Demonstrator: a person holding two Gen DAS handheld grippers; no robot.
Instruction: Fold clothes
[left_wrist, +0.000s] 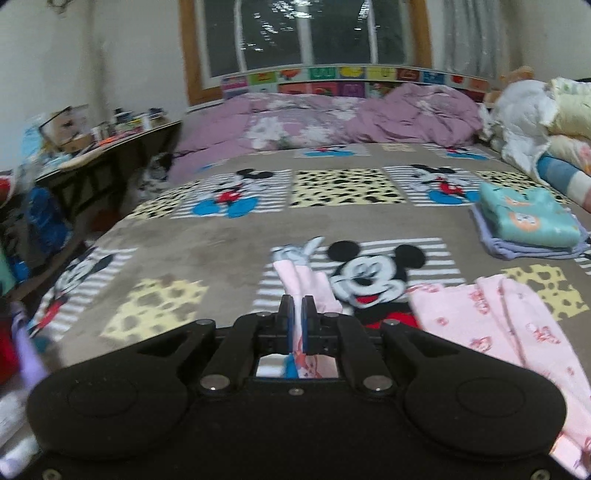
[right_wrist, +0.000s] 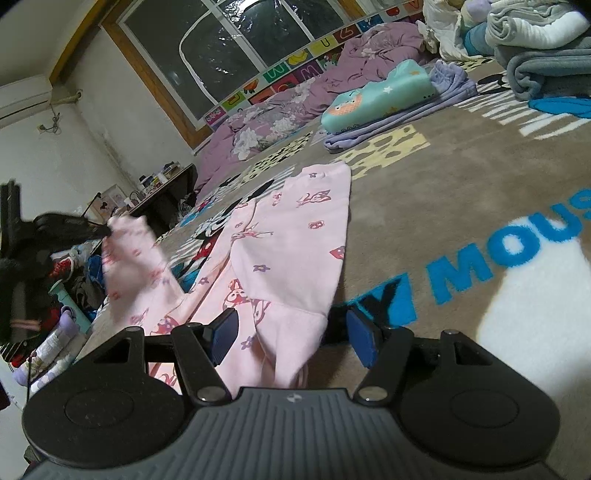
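Spread across the bed, a brown cartoon-mouse blanket (left_wrist: 207, 236) carries everything. At the left gripper (left_wrist: 297, 306) the blue-padded jaws are pressed together on a bunched fold of the pink printed garment (right_wrist: 291, 240); pink cloth shows between the pads and pokes out ahead of the tips. The right wrist view shows that same gripper at the far left, lifting one end of the garment clear of the blanket. The right gripper (right_wrist: 291, 332) has its jaws spread wide, one blue pad on each side of the garment's near edge, which runs between them without being pinched. Most of the garment lies flat on the blanket, stretching away from the right gripper. Farther off, a folded teal garment (left_wrist: 528, 216) sits on a folded lavender one (left_wrist: 498, 247). Beyond these, a rumpled purple floral quilt (left_wrist: 332, 118) lies under the window (left_wrist: 306, 33), with a cluttered dark side table (left_wrist: 110, 147) at the left
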